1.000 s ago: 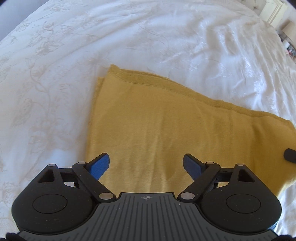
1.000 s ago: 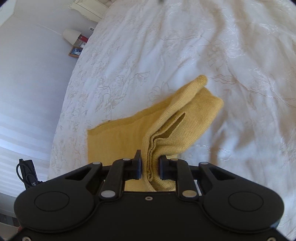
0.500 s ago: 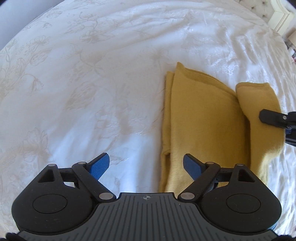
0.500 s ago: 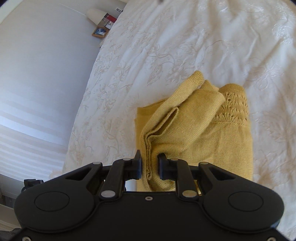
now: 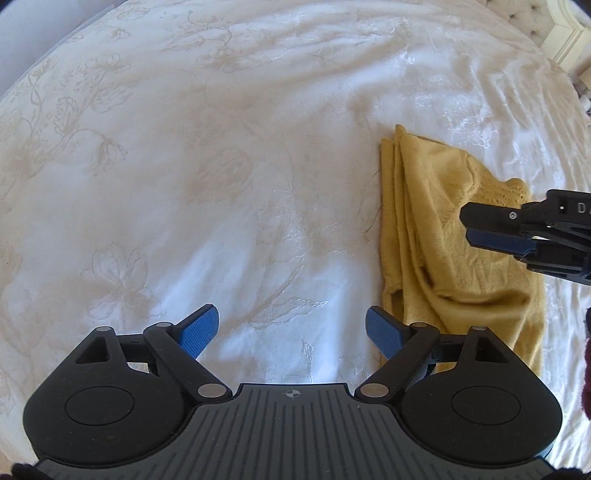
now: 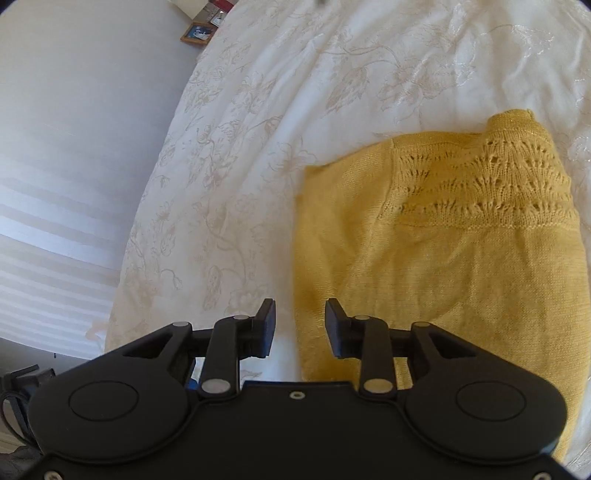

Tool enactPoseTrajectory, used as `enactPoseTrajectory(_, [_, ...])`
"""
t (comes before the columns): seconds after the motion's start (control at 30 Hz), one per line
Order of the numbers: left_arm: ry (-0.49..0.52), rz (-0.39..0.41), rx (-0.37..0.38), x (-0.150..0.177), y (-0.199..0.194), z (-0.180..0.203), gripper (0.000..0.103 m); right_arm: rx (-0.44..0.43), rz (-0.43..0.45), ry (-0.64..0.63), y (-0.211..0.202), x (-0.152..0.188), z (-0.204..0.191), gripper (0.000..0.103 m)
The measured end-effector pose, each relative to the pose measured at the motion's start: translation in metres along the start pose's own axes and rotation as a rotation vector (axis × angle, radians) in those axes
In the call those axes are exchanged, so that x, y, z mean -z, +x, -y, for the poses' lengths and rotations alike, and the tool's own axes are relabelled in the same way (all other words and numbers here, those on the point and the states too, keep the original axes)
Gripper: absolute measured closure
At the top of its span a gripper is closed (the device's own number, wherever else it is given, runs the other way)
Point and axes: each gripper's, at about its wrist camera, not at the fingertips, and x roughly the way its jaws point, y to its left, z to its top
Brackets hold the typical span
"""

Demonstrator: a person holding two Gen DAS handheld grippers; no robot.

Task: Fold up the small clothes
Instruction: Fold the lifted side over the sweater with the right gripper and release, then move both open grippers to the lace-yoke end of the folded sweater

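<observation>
A mustard yellow knitted garment (image 5: 443,236) lies folded on the white bedspread (image 5: 207,177). Its lace-patterned part (image 6: 491,177) faces up in the right wrist view. My left gripper (image 5: 291,328) hangs open over bare bedspread, just left of the garment, with nothing between its blue pads. My right gripper (image 6: 300,325) hovers over the garment's left edge (image 6: 306,295); its jaws are opening and the pads press on nothing. It reaches in from the right in the left wrist view, with its fingers (image 5: 495,225) over the cloth.
The bedspread (image 6: 332,74) has a faint floral pattern and shallow wrinkles. Its left edge drops off to a pale floor (image 6: 74,147). A small framed picture (image 6: 197,33) and boxes sit on the floor beyond. A cream headboard (image 5: 561,29) stands at the far right.
My right gripper carried the raised fold across, laid it flat on the garment and let go. My left gripper slid left, off the cloth, staying open.
</observation>
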Motion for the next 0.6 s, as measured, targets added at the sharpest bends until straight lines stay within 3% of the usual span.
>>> enactPoseTrajectory(0.1, [0.014, 0.008, 0.015, -0.006, -0.003, 0.003, 0.016, -0.028, 0.041, -0.026, -0.017, 0.0, -0.005, 0.046])
enactPoseTrajectory(0.4, [0.08, 0.063, 0.085, -0.049, -0.002, 0.042, 0.016, 0.115, 0.089, -0.042, -0.055, 0.012, 0.023, 0.046])
enactPoseTrajectory(0.6, [0.125, 0.05, 0.125, -0.071, 0.02, 0.083, 0.016, 0.166, 0.117, -0.02, -0.065, 0.026, 0.039, 0.046])
